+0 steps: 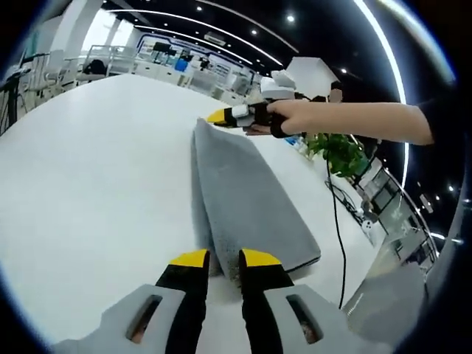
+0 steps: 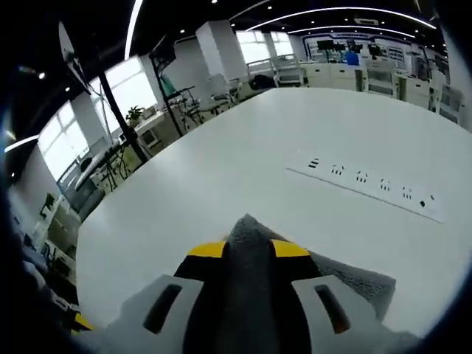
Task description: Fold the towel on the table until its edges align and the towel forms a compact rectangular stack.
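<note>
In the left gripper view the left gripper (image 1: 222, 258) sits low over the white table (image 1: 96, 184), its two yellow-tipped jaws standing a narrow gap apart at the near end of the grey towel (image 1: 243, 199); the towel's edge lies between and just beyond the tips, and whether the jaws pinch it cannot be told. The towel lies folded into a long strip that runs away from the jaws across the table. At its far end the right gripper (image 1: 221, 116), held by a person's hand (image 1: 291, 114), meets the far corner. In the right gripper view the right gripper (image 2: 248, 251) has its jaws closed on a ridge of the towel (image 2: 251, 273), which bunches up between the yellow tips. Beyond it a white power strip (image 2: 369, 184) lies on the table (image 2: 221, 169), well apart from the towel. A green plant (image 1: 341, 151) stands past the table's edge
</note>
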A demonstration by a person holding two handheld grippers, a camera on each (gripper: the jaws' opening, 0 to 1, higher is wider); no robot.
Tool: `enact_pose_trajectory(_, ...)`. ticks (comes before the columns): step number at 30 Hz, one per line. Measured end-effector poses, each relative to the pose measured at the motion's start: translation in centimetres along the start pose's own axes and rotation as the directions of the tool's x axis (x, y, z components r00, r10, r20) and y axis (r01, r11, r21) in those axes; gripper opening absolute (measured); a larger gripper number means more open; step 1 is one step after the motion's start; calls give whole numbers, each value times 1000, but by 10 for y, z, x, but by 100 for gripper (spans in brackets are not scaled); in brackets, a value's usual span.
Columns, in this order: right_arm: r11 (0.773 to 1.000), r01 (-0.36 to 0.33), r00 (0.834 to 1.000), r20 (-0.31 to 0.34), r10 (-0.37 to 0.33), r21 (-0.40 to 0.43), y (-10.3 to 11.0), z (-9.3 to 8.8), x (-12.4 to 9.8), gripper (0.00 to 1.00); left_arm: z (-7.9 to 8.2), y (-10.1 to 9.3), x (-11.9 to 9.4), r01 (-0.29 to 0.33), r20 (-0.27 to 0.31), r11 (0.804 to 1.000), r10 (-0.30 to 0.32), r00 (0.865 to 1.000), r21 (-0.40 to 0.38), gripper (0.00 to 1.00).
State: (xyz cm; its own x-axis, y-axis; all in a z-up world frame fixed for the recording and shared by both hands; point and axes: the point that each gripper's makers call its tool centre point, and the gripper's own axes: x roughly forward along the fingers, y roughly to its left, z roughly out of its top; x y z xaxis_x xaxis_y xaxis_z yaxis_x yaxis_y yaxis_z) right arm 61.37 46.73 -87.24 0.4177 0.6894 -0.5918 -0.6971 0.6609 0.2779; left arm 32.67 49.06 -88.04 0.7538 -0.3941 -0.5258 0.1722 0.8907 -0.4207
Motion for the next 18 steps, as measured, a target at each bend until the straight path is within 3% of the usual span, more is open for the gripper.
enact_pose_trajectory(4, 1000, -6, 1000, 8, 6, 1, -1, -3, -10, 24, 6, 1, 4, -3, -11, 999, 4, 1000, 38, 17)
enact_pose_trajectory(15, 998, 21, 1000, -18, -22, -61, -14, -20, -42, 33, 42, 14, 29, -2, -14, 987, 4, 1000, 161, 24)
enact_pose_trajectory(18, 999, 24, 1000, -16, -24, -35, -16, -24, -49, 34, 50, 17, 38, 8, -21, 981, -3, 1000, 195, 24)
